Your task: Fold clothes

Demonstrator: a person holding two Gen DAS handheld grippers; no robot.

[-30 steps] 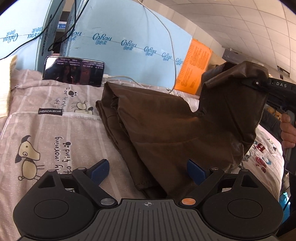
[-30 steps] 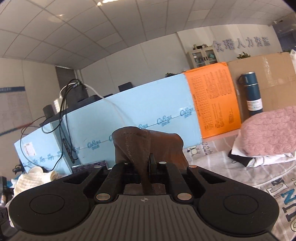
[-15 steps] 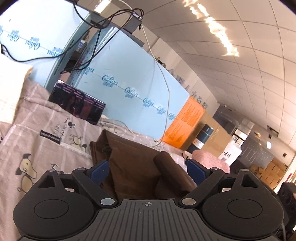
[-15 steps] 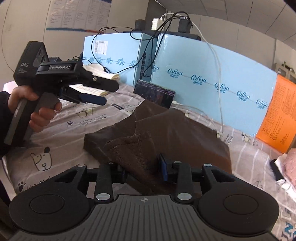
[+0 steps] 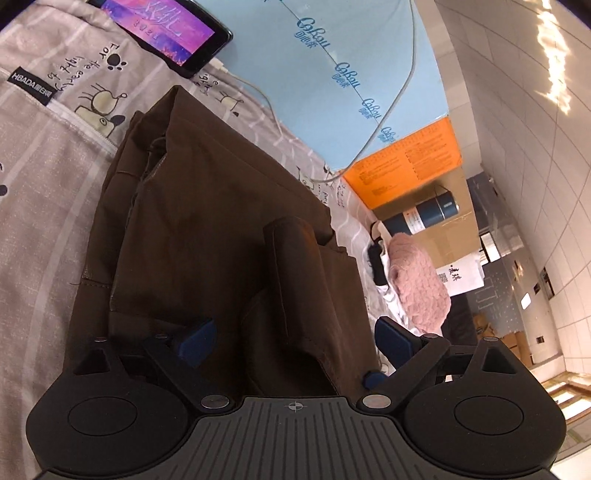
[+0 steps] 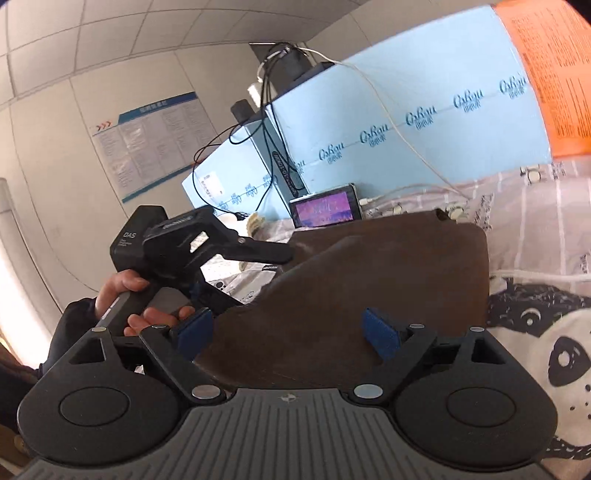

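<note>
While both of my grippers hover over the bed, the brown garment [image 5: 221,229] lies folded in layers on the grey cartoon-print bedsheet [image 5: 44,177]. My left gripper [image 5: 295,341] has its blue-padded fingers [image 5: 195,338] spread wide, with a raised fold of the brown cloth standing between them; nothing is pinched. My right gripper [image 6: 288,330] is also spread wide, its blue pads [image 6: 382,334] apart above a flat edge of the same garment [image 6: 369,288], and it grips nothing.

Only the left wrist view shows the garment's stacked layers and seams, a pink knitted item [image 5: 417,284] lying farther along the bed, and a dark blue flask [image 5: 424,218] standing against a cardboard box [image 5: 448,192] beside an orange board [image 5: 406,166].

Only the right wrist view shows the left gripper from outside [image 6: 207,247], held in a bare hand [image 6: 147,306] at the garment's far edge, plus a wall poster [image 6: 147,144] and a panda print [image 6: 546,332] on the sheet.

Both views show a phone [image 5: 166,31] with a lit purple screen [image 6: 325,210] propped against the light blue foam boards [image 6: 406,125], with a white cable [image 5: 399,96] running to it.
</note>
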